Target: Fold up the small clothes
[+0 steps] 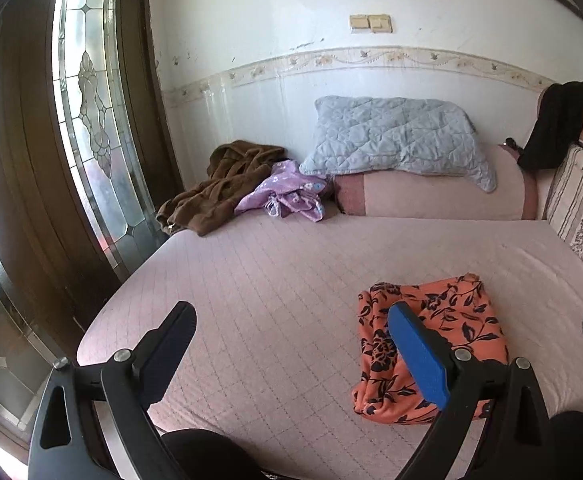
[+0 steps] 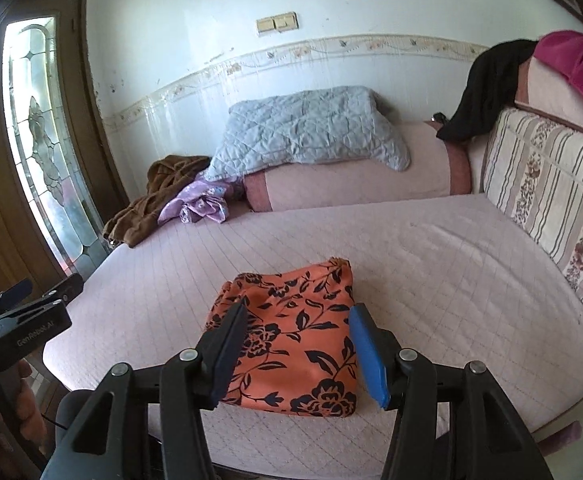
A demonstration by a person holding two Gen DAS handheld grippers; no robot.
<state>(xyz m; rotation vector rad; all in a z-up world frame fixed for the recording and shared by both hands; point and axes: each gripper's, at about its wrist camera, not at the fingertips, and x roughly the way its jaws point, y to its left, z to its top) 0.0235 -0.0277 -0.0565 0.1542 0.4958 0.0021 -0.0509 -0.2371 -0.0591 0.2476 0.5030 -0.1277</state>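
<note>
Tongs, left (image 1: 291,332) and right (image 2: 297,336), gape empty above folded orange floral garment (image 2: 291,332) on bed (image 2: 431,264); only right view shows magenta cloth (image 2: 579,68).

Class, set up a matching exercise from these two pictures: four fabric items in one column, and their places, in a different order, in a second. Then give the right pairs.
Things:
1. orange floral garment
2. brown garment
3. grey quilted pillow
4. black garment

Places:
A. draped over the sofa back
B. on top of the pink bolster
C. folded, on the near part of the pink quilted cover
D. crumpled at the far corner near the glass door

Pairs: 1-C, 2-D, 3-B, 4-A
</note>
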